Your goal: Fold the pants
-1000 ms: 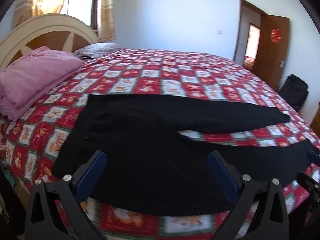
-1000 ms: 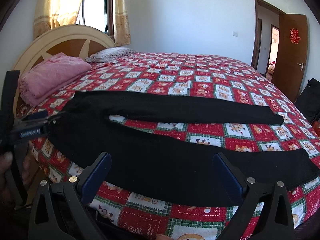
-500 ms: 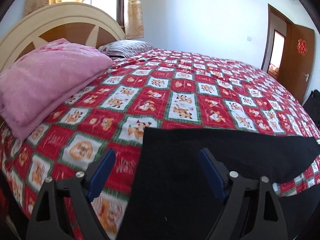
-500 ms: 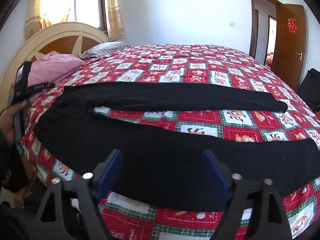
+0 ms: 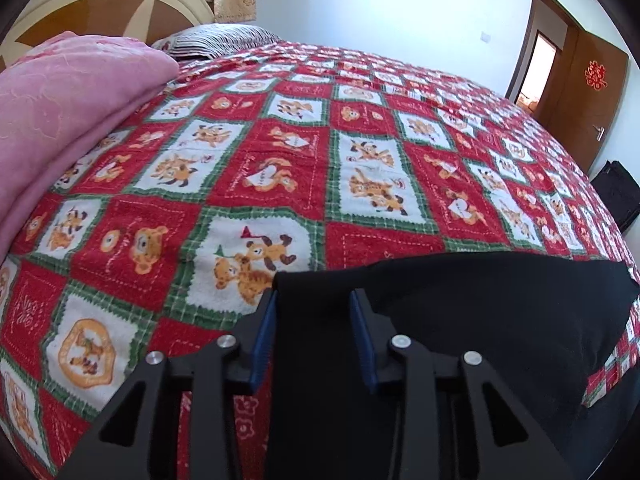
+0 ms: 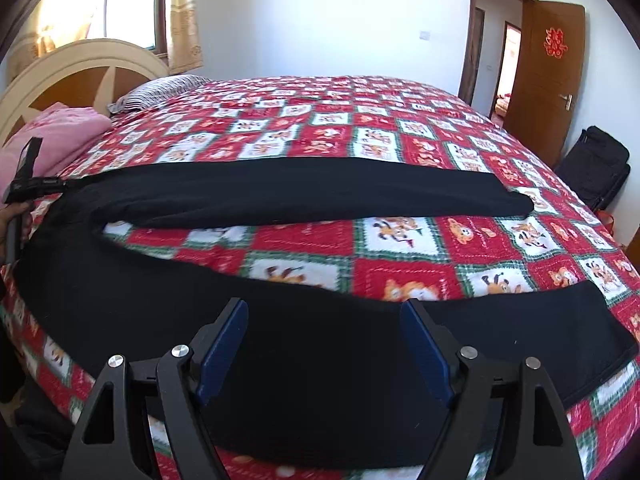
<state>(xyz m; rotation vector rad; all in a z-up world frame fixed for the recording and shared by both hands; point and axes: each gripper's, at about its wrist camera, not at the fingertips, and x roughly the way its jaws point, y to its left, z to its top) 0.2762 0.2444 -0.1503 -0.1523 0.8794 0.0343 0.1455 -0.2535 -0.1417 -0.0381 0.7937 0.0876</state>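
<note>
Black pants [image 6: 280, 196] lie spread on the red patterned bedspread [image 6: 360, 128], legs apart and running to the right. My left gripper [image 5: 314, 300] sits at the far waistband corner of the pants [image 5: 460, 320], its blue pads [image 5: 266, 332] narrowed around the cloth edge with a gap still between them. It also shows at the left edge of the right wrist view [image 6: 28, 184]. My right gripper [image 6: 324, 308] is open, hovering over the near leg [image 6: 320, 360] by the bed's front edge.
A folded pink blanket [image 5: 68, 92] and a striped pillow [image 5: 216, 40] lie by the headboard [image 6: 80, 76]. A black bag [image 6: 596, 164] stands on the floor at the right, near the brown door [image 6: 548, 72].
My left gripper moved forward to the far waistband corner and its jaws narrowed around the cloth. My right gripper moved closer over the near leg and stayed open.
</note>
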